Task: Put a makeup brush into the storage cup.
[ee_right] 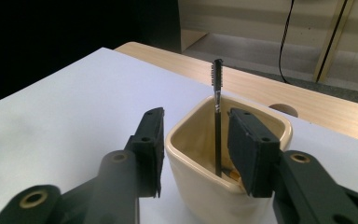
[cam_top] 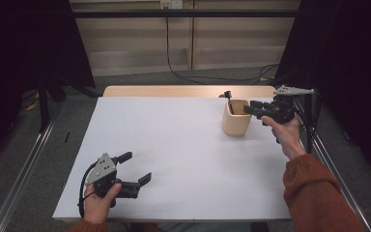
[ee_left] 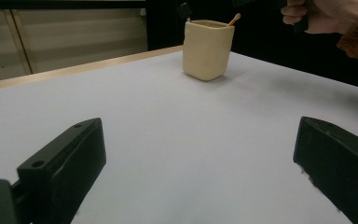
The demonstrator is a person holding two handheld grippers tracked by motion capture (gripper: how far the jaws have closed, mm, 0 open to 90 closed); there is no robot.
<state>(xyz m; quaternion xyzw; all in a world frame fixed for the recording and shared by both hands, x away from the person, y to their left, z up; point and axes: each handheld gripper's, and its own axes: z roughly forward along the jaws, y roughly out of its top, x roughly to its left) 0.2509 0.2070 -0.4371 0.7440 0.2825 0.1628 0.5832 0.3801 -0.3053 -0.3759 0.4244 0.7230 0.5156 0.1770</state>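
Cream cup (ee_right: 228,186) on the white counter (cam_top: 174,154), far right part, near the wooden edge. Black brush (ee_right: 217,116) upright inside, bristles above the rim (a pale stick (ee_left: 233,19) beside it). Right gripper (ee_right: 196,140) over the cup's near rim, jaws spread: one outside the wall, one above the opening, brush between them, untouched. Left gripper (cam_top: 137,168) low at the near-left corner, jaws wide apart, well away from the cup.
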